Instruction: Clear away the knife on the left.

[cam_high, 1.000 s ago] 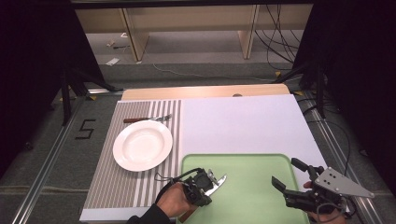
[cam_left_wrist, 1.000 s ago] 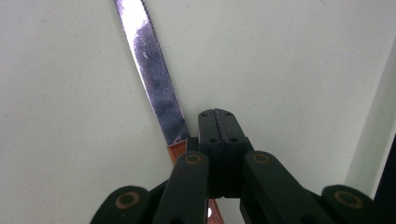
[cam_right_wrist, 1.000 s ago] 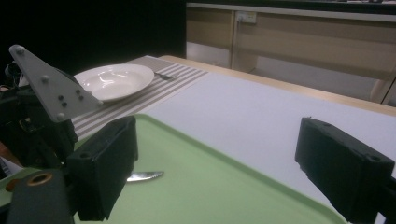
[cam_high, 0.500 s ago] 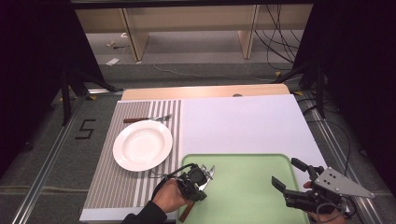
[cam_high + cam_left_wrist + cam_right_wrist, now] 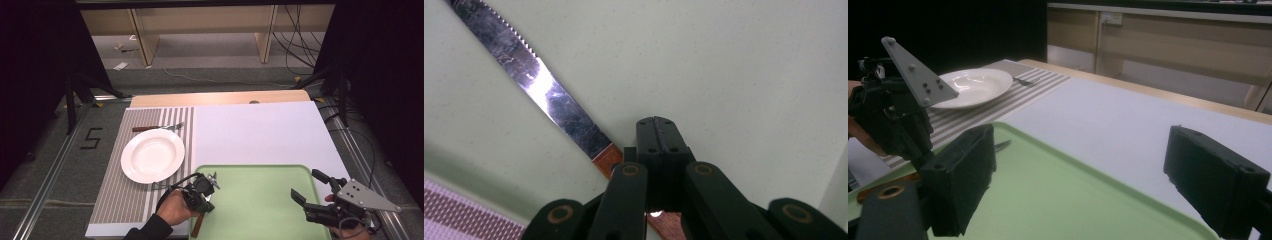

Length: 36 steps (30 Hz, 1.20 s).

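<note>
Only knife in green tray

Overhead light keeps the table evenly bright while the sides of the room go nearly black. There's strong glare on the knife blade up close. The right gripper view is dim, grainy and soft.

Left tongs rise from bottom edge, jaws pressed together, tips meeting over pale green tray. Knife lies on tray, running diagonally from top left toward bottom centre. Blade serrated near far end, scratched, catching glare. Brown wooden handle passes under tongs, just left of closed tips. Striped mat at bottom left corner, beyond tray rim.
</note>
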Each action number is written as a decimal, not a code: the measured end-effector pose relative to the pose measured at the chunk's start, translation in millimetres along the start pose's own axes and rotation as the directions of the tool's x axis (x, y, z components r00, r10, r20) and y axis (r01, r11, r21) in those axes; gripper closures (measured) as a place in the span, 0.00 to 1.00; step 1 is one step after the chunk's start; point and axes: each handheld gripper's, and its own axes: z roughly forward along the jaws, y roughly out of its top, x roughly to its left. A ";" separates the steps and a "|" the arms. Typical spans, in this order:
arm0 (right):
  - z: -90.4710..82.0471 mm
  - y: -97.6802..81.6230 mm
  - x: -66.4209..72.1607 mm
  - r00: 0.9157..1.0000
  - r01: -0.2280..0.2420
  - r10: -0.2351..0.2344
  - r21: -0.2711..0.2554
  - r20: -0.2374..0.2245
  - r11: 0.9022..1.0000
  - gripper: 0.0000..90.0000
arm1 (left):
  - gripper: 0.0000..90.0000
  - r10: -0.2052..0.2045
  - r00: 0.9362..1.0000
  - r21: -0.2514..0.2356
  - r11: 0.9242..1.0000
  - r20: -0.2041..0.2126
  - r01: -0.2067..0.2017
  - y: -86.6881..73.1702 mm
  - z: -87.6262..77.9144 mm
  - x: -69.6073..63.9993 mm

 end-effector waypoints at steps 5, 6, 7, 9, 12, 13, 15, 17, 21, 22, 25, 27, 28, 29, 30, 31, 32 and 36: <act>-0.1 0.0 0.0 1.000 -0.001 0.001 0.000 0.000 1.000 0.16 | 1.00 -0.017 1.000 -0.007 1.000 -0.001 0.017 -4.2 -2.4 3.5; -0.1 0.1 0.0 1.000 0.000 0.000 -0.001 0.000 1.000 0.16 | 1.00 -0.015 1.000 -0.004 1.000 -0.001 0.015 -4.9 -3.0 4.2; -0.1 0.1 0.1 1.000 0.000 0.000 -0.001 0.000 1.000 0.16 | 1.00 -0.021 1.000 -0.006 1.000 -0.002 0.021 -5.8 -3.3 4.4; -0.1 0.0 0.0 1.000 0.000 0.000 0.000 0.000 1.000 0.16 | 1.00 -0.023 1.000 -0.006 1.000 -0.003 0.023 -7.3 -4.2 5.5; -0.1 0.1 0.0 1.000 0.000 0.000 -0.001 0.000 1.000 0.16 | 1.00 -0.030 1.000 -0.009 1.000 -0.002 0.030 -9.1 -5.8 6.7; 0.0 0.0 0.0 1.000 0.000 0.000 0.000 0.001 1.000 0.16 | 1.00 -0.030 1.000 -0.007 1.000 0.000 0.030 -9.6 -6.2 7.2; 0.0 0.1 0.1 1.000 0.003 -0.003 -0.001 0.001 1.000 0.16 | 1.00 -0.038 0.999 0.000 0.999 -0.003 0.038 -10.6 -6.2 7.1; -0.1 0.1 0.1 1.000 0.002 -0.002 -0.002 0.001 1.000 0.16 | 1.00 -0.036 0.999 0.003 0.999 -0.001 0.036 -12.4 -6.3 7.7; -0.1 0.1 0.0 1.000 0.003 -0.003 -0.002 0.001 1.000 0.16 | 1.00 -0.044 0.999 0.000 0.999 0.005 0.044 -14.9 -7.3 9.2; -0.2 0.1 0.2 1.000 0.003 -0.003 -0.002 0.001 1.000 0.16 | 1.00 -0.045 0.999 -0.001 0.999 0.006 0.045 -15.2 -7.8 9.1; -0.1 0.1 0.3 1.000 0.002 -0.002 -0.001 0.001 1.000 0.16 | 0.99 -0.044 0.999 -0.004 0.999 0.007 0.044 -15.5 -9.0 9.5; -0.1 0.1 0.4 1.000 0.002 -0.002 -0.001 0.001 1.000 0.16 | 0.96 -0.049 0.999 -0.009 0.999 0.011 0.049 -15.5 -9.6 9.7; -0.1 0.2 0.4 1.000 0.002 -0.002 -0.001 0.000 1.000 0.16 | 0.95 -0.052 0.999 -0.014 0.999 0.015 0.052 -15.7 -10.1 9.8; -0.2 0.2 0.4 1.000 0.002 -0.002 -0.001 0.001 1.000 0.16 | 0.93 -0.054 0.998 -0.020 0.998 0.018 0.054 -16.0 -10.7 9.8; -0.2 0.2 0.5 1.000 0.002 -0.002 -0.001 0.000 1.000 0.16 | 0.91 -0.055 0.998 -0.024 0.998 0.020 0.055 -16.3 -11.4 9.8; -0.2 0.2 0.4 1.000 0.002 -0.002 -0.001 0.000 1.000 0.16 | 0.88 -0.054 0.998 -0.031 0.998 0.021 0.054 -16.6 -12.2 9.9; -0.2 0.2 0.4 1.000 0.003 -0.003 -0.001 0.000 1.000 0.16 | 0.85 -0.056 0.998 -0.039 0.998 0.025 0.057 -16.8 -12.9 10.0; -0.2 0.2 0.3 1.000 0.003 -0.003 -0.002 0.000 1.000 0.16 | 0.66 -0.085 0.996 -0.059 0.995 0.028 0.087 -16.4 -15.9 7.5</act>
